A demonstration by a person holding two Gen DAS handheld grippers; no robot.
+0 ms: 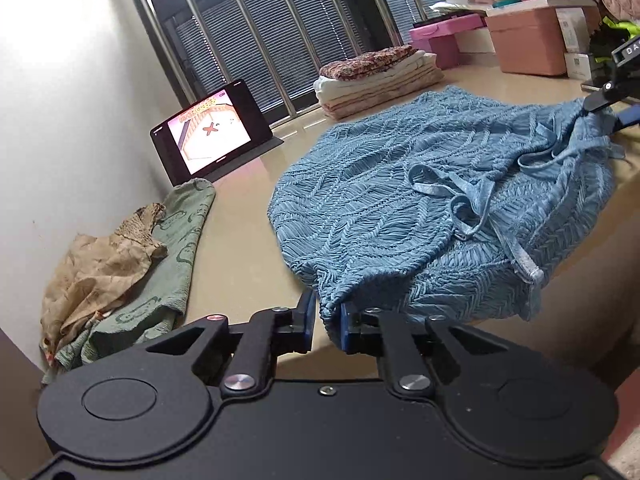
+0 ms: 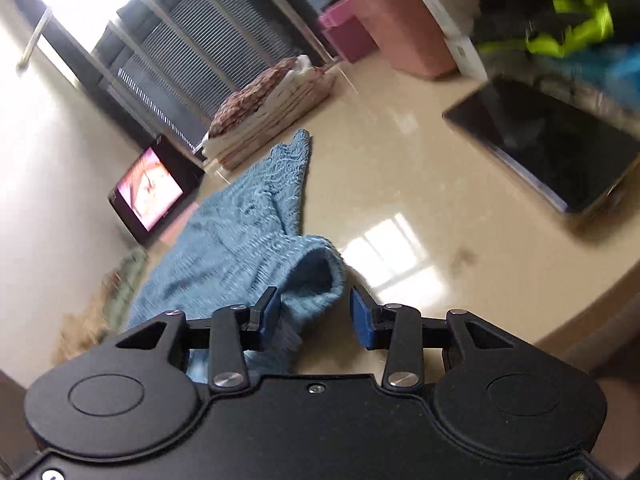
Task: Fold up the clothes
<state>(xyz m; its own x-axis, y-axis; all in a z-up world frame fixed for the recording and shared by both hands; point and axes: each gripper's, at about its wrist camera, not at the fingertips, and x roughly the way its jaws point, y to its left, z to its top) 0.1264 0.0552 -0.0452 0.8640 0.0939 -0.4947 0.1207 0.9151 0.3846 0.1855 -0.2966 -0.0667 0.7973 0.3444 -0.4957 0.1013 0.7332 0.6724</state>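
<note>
A lit tablet [image 1: 212, 130] leans against the wall by the barred window [image 1: 260, 20]. Pink boxes [image 1: 524, 40] crowd the back of the beige table [image 1: 240, 240], and a dark tablet [image 2: 552, 148] lies flat near them.
</note>
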